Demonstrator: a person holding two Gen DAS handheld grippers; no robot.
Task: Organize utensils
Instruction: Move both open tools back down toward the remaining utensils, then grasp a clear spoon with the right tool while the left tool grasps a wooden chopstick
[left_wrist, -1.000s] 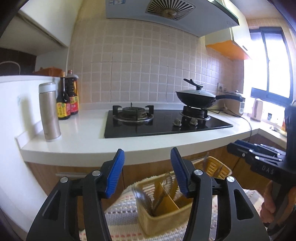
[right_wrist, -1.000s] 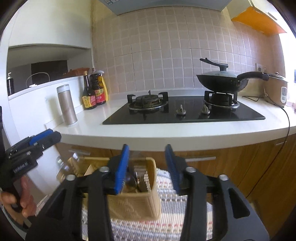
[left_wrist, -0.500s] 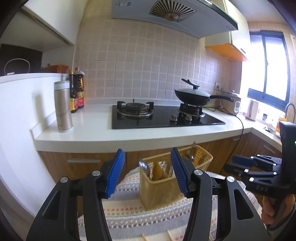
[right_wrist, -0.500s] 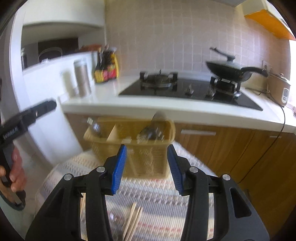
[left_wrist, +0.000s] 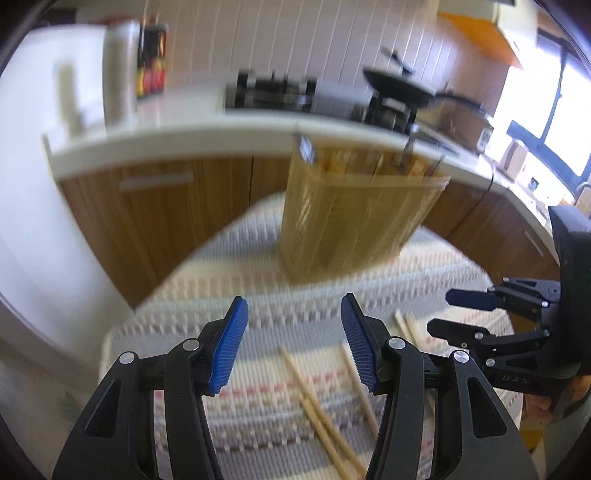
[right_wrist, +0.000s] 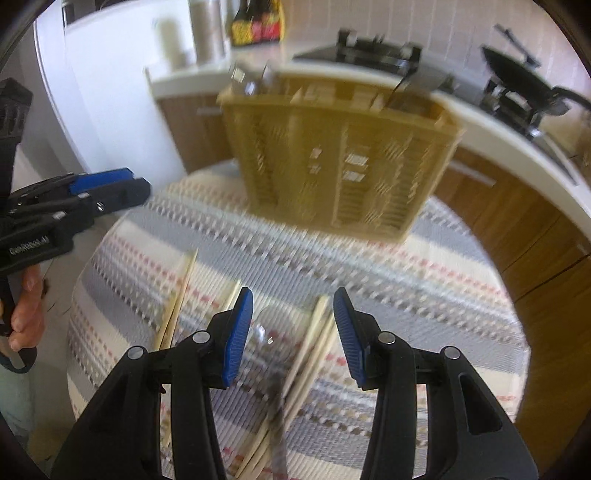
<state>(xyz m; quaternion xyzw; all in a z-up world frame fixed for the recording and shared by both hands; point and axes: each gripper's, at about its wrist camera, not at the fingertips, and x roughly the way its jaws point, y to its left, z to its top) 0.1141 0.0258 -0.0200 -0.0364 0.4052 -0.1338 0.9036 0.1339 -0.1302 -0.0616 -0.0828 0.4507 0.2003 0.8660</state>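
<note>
- We hold the left gripper (left_wrist: 293, 343) over the striped cloth (left_wrist: 258, 258), its blue pads spread with nothing between them; chopsticks (left_wrist: 317, 406) lie loose on the cloth just below and ahead of it.
- Our right gripper (right_wrist: 293, 332) is also spread and empty, hanging over a bundle of chopsticks (right_wrist: 310, 354) and what looks like a spoon (right_wrist: 273, 362), though blur keeps us from being sure of it.
- The yellow utensil basket (right_wrist: 340, 166) stands upright at the far side of the cloth, divided into compartments, with a few utensils already poking out of it.
- Risk one: the sticks lie flat and thin on a soft weave, so we judge a closing pinch may skate over them or snag the cloth instead.
- Risk two: several sticks lie touching, so a grab could lift one and drag or flick its neighbours off the edge.
- Risk three: both grippers work near each other over the same patch, so they could knock together.
- Risk four: the basket looks light; a stick pushed in at a slant may tip it.
</note>
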